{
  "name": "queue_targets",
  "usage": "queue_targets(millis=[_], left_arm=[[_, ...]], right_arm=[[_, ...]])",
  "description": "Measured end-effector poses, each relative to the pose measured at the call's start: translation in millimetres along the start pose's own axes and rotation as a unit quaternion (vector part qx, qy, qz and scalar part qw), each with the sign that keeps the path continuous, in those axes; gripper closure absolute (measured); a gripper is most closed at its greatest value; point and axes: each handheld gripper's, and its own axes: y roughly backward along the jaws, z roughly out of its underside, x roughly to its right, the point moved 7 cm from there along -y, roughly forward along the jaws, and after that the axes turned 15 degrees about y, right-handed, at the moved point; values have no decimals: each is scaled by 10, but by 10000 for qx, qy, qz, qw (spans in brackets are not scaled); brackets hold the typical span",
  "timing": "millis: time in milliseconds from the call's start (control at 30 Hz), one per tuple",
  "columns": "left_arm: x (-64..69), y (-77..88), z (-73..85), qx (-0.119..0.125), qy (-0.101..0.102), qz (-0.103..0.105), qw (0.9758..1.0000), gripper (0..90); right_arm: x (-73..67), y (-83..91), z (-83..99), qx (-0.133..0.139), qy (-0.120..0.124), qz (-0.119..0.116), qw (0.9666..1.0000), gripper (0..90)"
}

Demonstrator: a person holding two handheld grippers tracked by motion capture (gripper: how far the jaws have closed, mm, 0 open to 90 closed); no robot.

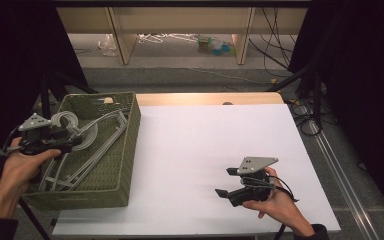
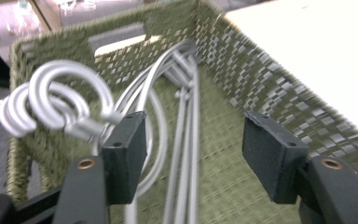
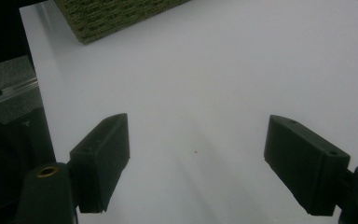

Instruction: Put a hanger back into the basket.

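High view looks down over the table (image 1: 205, 150); both gripper views sit close, sharing with it the basket (image 1: 125, 150) (image 2: 261, 79) (image 3: 112, 14)

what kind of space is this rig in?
Probably a lab or data-collection booth, not a home: black curtains flank a white tabletop, loose cables trail over the floor behind, and a green woven basket of grey hangers looks like a staged prop.

dark curtains (image 1: 10, 55) flank a wooden shelf (image 1: 180, 22) above grey floor (image 1: 190, 75).
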Motion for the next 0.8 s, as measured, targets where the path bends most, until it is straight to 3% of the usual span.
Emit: queue_targets(millis=[100, 133, 167, 233, 467, 567, 600, 800], left_arm=[[187, 82, 16, 172, -52, 196, 9996, 369], [187, 82, 16, 172, -52, 196, 9996, 358], [308, 116, 37, 235, -70, 318, 9992, 347], [421, 138, 62, 319, -94, 438, 9985, 340], [722, 111, 190, 479, -102, 723, 9962, 301], [933, 82, 263, 560, -213, 976, 9934, 277], [933, 82, 263, 560, -213, 976, 9934, 273], [1222, 27, 388, 554, -382, 1208, 9904, 232]], right_arm=[[5, 8, -6, 28, 17, 6, 10000, 232], [5, 8, -6, 28, 17, 6, 10000, 232], [20, 6, -12, 57, 23, 52, 10000, 228], [20, 5, -11, 67, 26, 54, 10000, 228], [21, 7, -20, 94, 26, 79, 9999, 226], [27, 1, -19, 111, 25, 101, 9999, 223], [28, -2, -19, 122, 26, 120, 9999, 222], [16, -10, -21, 127, 19, 85, 9999, 217]])
